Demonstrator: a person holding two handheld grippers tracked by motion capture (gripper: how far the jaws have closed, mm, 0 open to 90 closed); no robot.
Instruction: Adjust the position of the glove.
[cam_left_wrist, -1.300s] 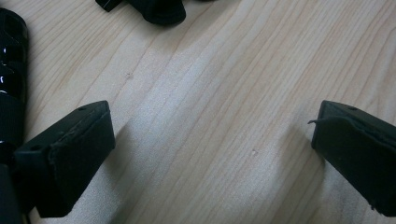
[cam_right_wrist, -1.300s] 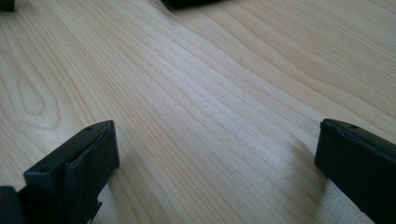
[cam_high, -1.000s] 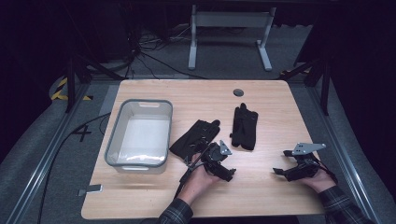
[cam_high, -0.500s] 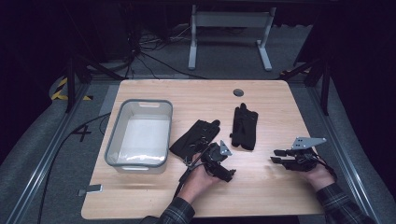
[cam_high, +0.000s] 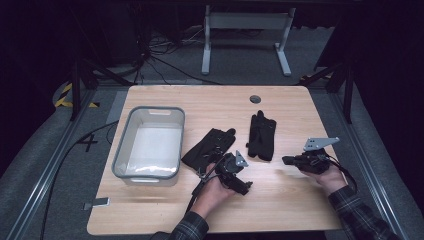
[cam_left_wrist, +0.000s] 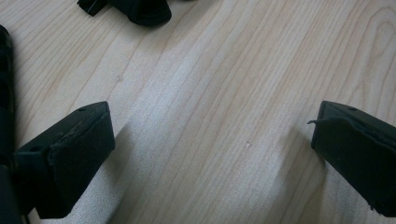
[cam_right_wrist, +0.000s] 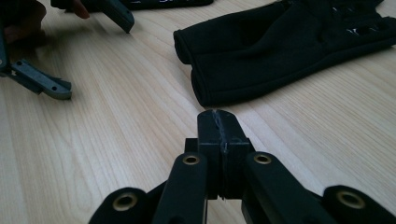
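— Where did the two black gloves lie?

— Both lay near the middle of the wooden worktop (cam_high: 165, 220). One glove (cam_high: 209, 148) was spread just right of the clear plastic bin (cam_high: 121, 155), which stood toward the worktop's left edge. The other glove (cam_high: 262, 135) lay a little farther right, fingers toward the far edge.

— And the left gripper (cam_left_wrist: 210, 140)?

— It was low over bare wood near the front edge, beside the first glove, its jaws spread wide with nothing between them.

— The right gripper (cam_right_wrist: 218, 122)?

— It was near the worktop's right edge, its jaws pressed together and empty, pointing at the cuff of the second glove, close to it but not touching.

— Anything else?

— A small round hole (cam_high: 255, 99) sat near the far edge.
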